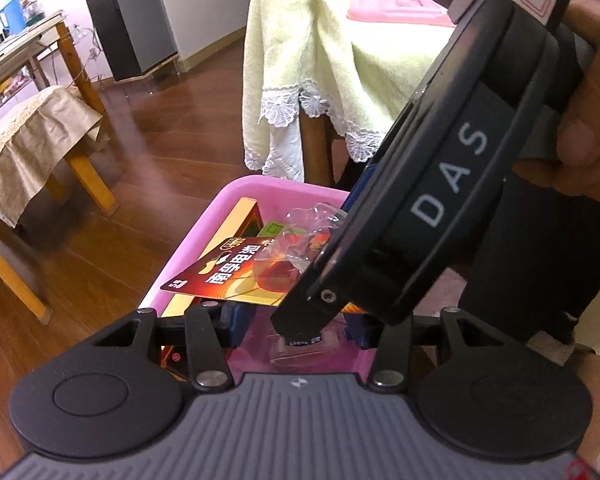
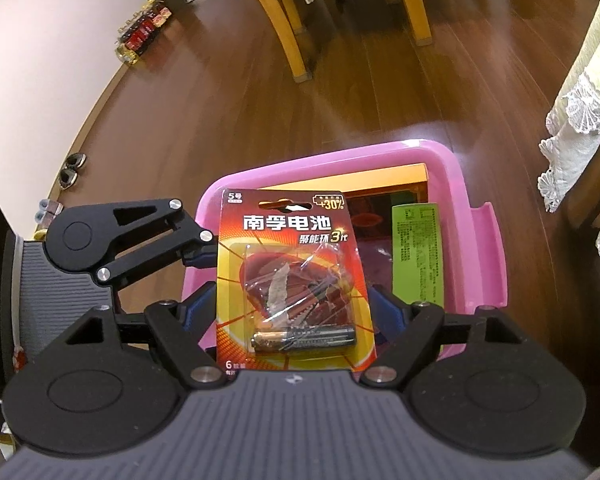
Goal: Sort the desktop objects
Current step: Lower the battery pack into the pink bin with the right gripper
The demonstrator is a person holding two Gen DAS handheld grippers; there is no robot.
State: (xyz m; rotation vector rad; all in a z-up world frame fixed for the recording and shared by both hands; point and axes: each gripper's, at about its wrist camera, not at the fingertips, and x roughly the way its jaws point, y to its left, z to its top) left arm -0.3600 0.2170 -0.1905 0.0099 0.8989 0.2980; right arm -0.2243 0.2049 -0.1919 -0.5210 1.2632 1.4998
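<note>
1. The right gripper (image 2: 294, 312) holds a red and orange cardboard battery blister pack (image 2: 290, 280) over a pink plastic basket (image 2: 456, 184); its blue-padded fingers (image 2: 384, 304) press on the two side edges of the card, so they are closed on it.
2. The pack's clear plastic bubble is torn open and crumpled, and one black and gold battery (image 2: 304, 339) lies across its lower part, close to the gripper body.
3. Inside the basket, behind the pack, lie a dark red flat box with a yellow border (image 2: 384, 200) and a light green printed card (image 2: 418, 252) along the right wall.
4. In the left wrist view the same pack (image 1: 236, 270) shows tilted above the basket (image 1: 204, 216), with the black round body of the right gripper (image 1: 440, 184) crossing the frame from the upper right and a hand (image 1: 592, 92) around its handle.
5. The left gripper (image 1: 296, 330) is low over the basket's near end; its blue-padded fingers (image 1: 232, 326) stand apart with nothing between them, so it is open.
6. Below the left gripper, a small clear plastic case with a dark round item (image 1: 304, 342) lies on the basket floor.
7. A pale yellow cloth with white lace trim (image 1: 324, 60) hangs behind the basket, above a brown wooden floor (image 1: 148, 152).
</note>
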